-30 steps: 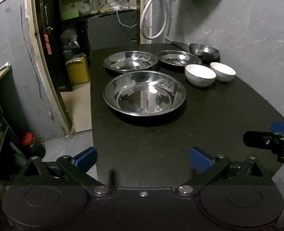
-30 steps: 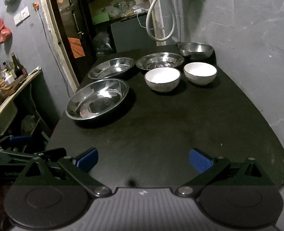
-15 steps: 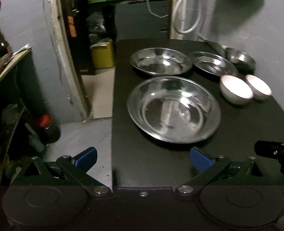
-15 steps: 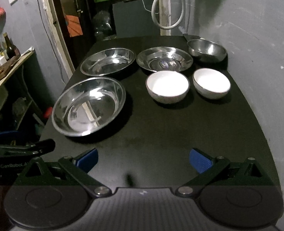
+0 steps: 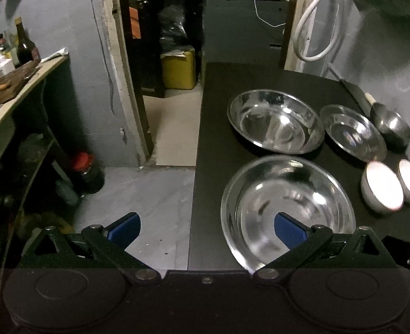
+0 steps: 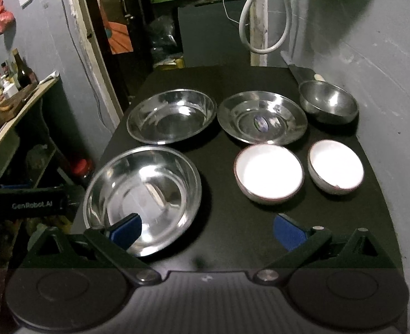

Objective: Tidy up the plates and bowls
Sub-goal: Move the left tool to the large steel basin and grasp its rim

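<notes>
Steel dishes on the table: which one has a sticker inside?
The middle back-row steel plate, between the wide plate and the small deep bowl; the others show bare metal.

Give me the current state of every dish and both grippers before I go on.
Near steel plate: upright, empty, unstacked.
Far left steel plate: upright, empty.
Smaller steel plate: upright, sticker inside.
Steel bowl: upright, empty.
Larger white bowl: upright, empty.
Smaller white bowl: upright, empty.
Left gripper: open, holding nothing.
Right gripper: open, holding nothing.
</notes>
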